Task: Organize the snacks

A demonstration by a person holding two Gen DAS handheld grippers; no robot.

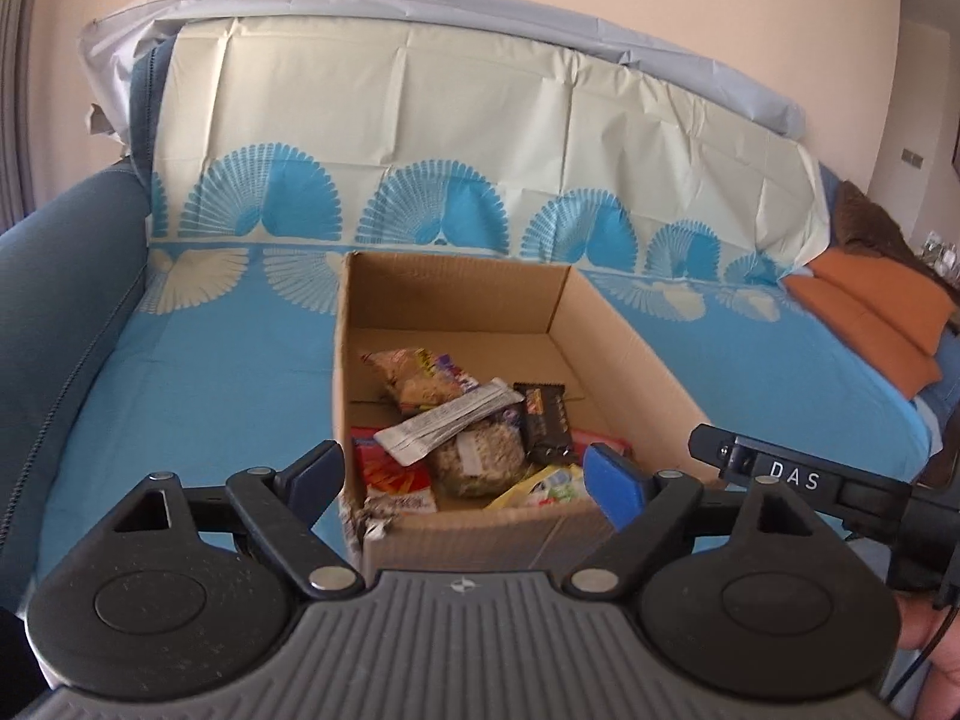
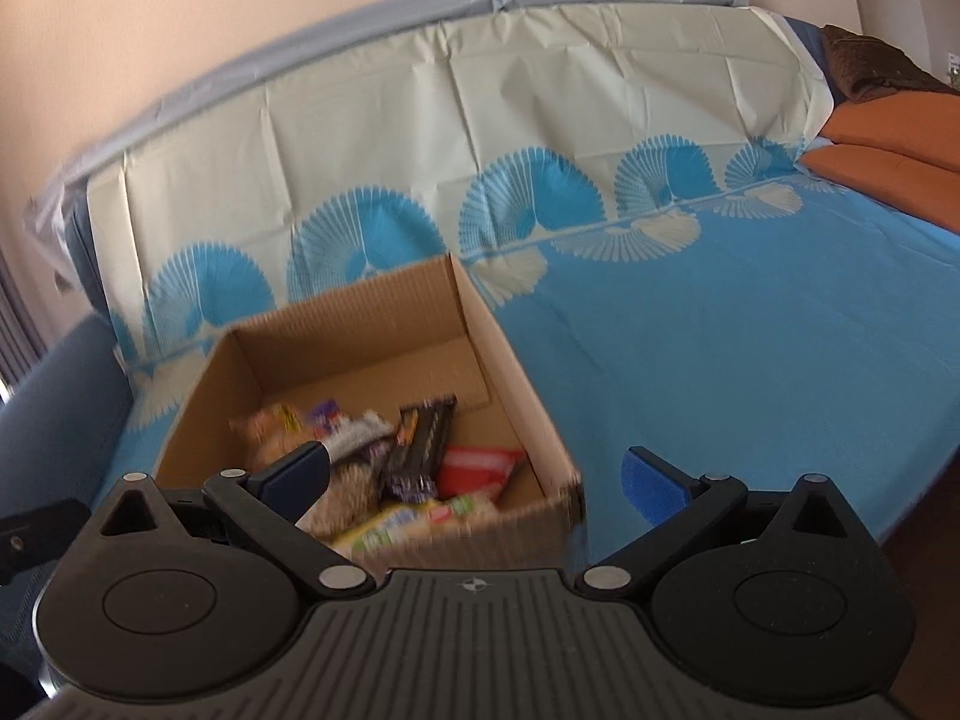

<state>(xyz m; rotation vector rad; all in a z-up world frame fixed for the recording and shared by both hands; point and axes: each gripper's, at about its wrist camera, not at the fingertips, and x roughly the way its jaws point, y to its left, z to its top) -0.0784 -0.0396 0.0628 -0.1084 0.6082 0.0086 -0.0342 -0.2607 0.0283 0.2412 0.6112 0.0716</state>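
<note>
An open cardboard box [image 1: 618, 330] sits on the blue-covered sofa seat and holds several snack packs: a dark bar [image 1: 545, 420], a white-grey wrapper [image 1: 447, 426], a clear bag of grains [image 1: 477, 459], a red pack [image 1: 390, 474] and a yellow pack [image 1: 540, 489]. My left gripper [image 1: 465, 480] is open and empty, just above the box's near edge. The box [image 2: 516, 372] also shows in the right wrist view, blurred, with the dark bar [image 2: 420, 438] in it. My right gripper [image 2: 477, 486] is open and empty over the box's near right corner.
A blue and cream patterned cloth [image 1: 198, 372] covers the sofa seat and back. The blue sofa arm [image 1: 54, 312] is at left. Orange cushions [image 1: 870, 312] lie at the far right. The other gripper's side [image 1: 792, 474] shows at right.
</note>
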